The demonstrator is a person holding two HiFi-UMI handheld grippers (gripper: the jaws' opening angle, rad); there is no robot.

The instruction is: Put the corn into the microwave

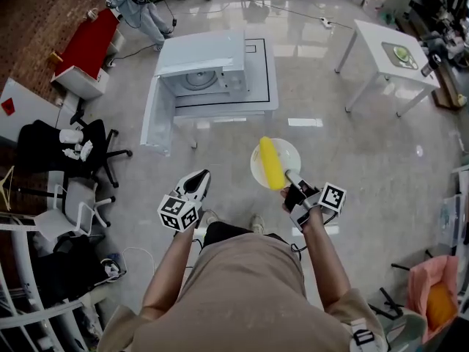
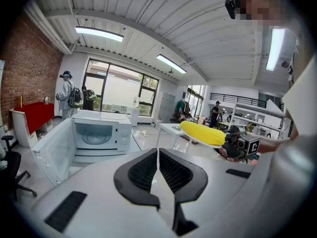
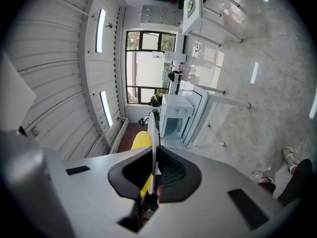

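Right gripper point(image 1: 292, 180): just right of centre in the lower half of the head view. Your jaws are clamped on the near rim of the plate point(image 1: 290, 151). In the right gripper view that plate point(image 3: 154, 133) runs edge-on between the pads.
Left gripper point(image 1: 199, 179): just left of centre in the lower half of the head view, level with your other hand and apart from the plate. In the left gripper view your jaws stand together with nothing between them.
Corn point(image 1: 271, 163): it lies lengthwise on the white plate at the centre of the head view, with its far end toward the microwave point(image 1: 201, 56). The left gripper view shows the corn point(image 2: 202, 133) right of centre, yellow and on the plate.
Microwave: upper centre of the head view, on a low white table point(image 1: 261, 72), well apart from the plate you hold.
Door point(image 1: 156, 119): swung open to the left of the oven. The cavity and its turntable show in the left gripper view.
Surroundings: a second white table point(image 1: 381, 39) stands at upper right. A black office chair point(image 1: 66, 149) is at the left edge. A person point(image 1: 139, 6) stands at the top left.
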